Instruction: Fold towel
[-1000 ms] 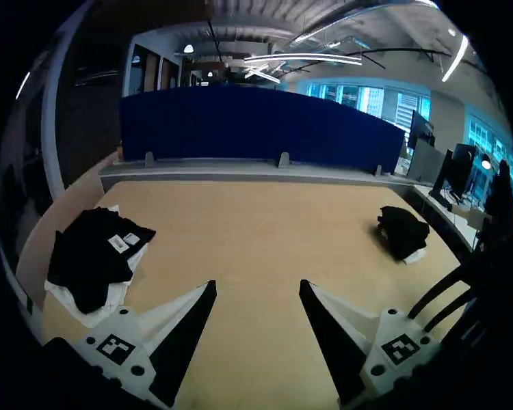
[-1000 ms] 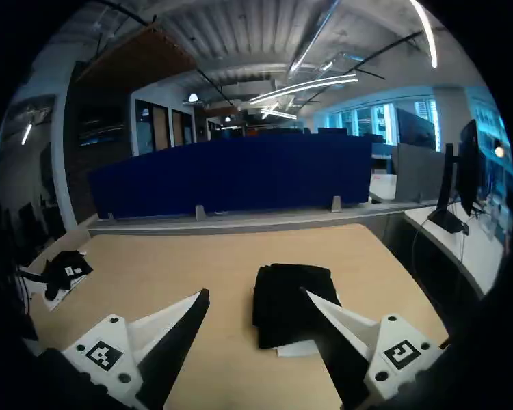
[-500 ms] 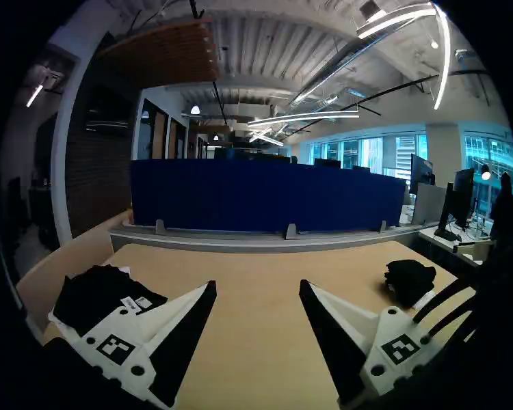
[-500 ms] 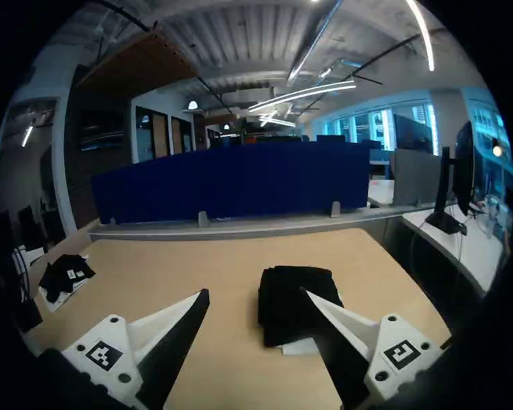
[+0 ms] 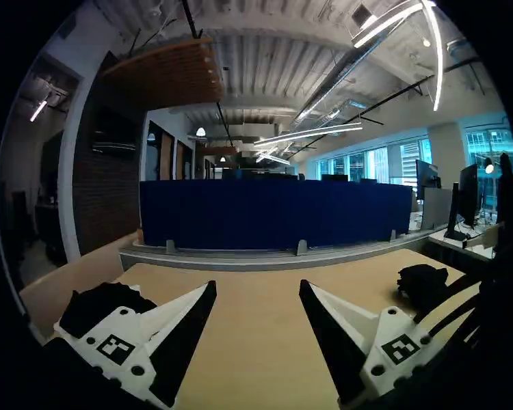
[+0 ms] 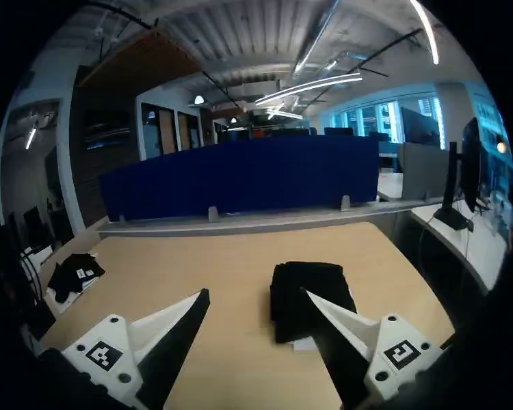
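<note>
Seemingly between pieces: holds left gripper (image 5: 256, 282) and right gripper (image 6: 255, 290) wide open, empty, above the table (image 5: 256, 355); folded towel (image 6: 301, 294) just ahead of the right, rumpled pile (image 5: 92, 304) ahead-left of the left.

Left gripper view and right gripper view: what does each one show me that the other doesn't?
Left gripper view: the open left gripper, a dark chair back at the right edge, and the loose pile close, partly behind a finger. Right gripper view: the open right gripper, with the folded stack close ahead and a white edge under it. Both: the table, blue divider, loose pile and folded stack.
</note>
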